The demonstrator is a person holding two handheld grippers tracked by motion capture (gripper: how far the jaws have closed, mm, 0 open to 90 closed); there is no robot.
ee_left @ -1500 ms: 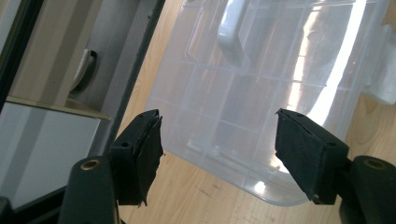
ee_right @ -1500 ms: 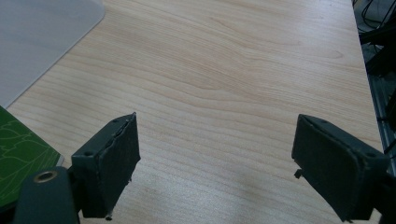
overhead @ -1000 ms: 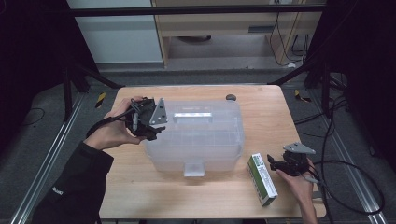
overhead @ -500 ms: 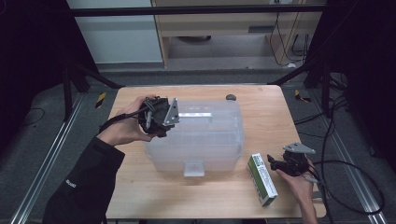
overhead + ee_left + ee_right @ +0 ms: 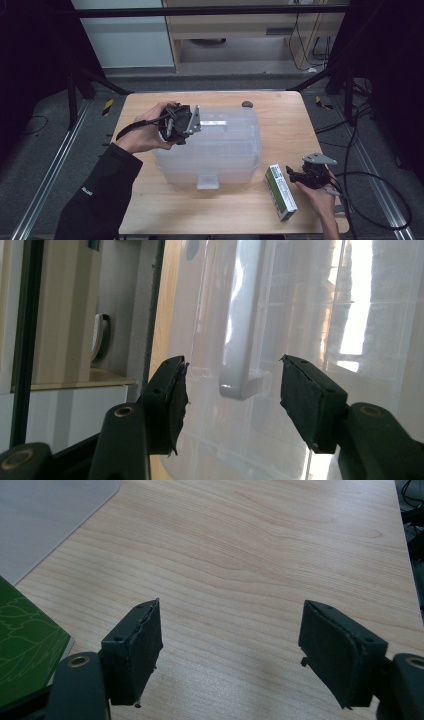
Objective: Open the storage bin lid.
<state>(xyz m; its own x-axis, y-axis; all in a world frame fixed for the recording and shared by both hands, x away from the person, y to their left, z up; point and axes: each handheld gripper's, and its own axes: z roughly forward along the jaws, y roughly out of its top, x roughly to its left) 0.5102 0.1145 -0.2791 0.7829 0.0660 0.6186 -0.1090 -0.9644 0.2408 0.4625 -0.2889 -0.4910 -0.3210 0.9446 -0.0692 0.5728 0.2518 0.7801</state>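
A translucent plastic storage box (image 5: pixel 220 150) with its lid on stands mid-table. My left gripper (image 5: pixel 196 121) hovers over the lid's left end. In the left gripper view its jaws (image 5: pixel 232 390) stand either side of the end of the white lid handle (image 5: pixel 245 340); they have just been closing, and the pads do not touch the handle. A green and white carton (image 5: pixel 280 191) lies flat at the front right. My right gripper (image 5: pixel 295 175) rests just right of it, its jaws (image 5: pixel 230 645) have just been closing a little, with only bare wood between them. The carton's green corner (image 5: pixel 25 650) lies beside them.
The wooden table (image 5: pixel 300 125) has a small dark round object (image 5: pixel 247 104) at its back edge. A white latch (image 5: pixel 207 181) hangs on the box's front. Cables trail off the table's right side. A cabinet stands beyond the table.
My left gripper has moved right, from beside the box's left end to over the lid. The right gripper and the carton have stayed put.
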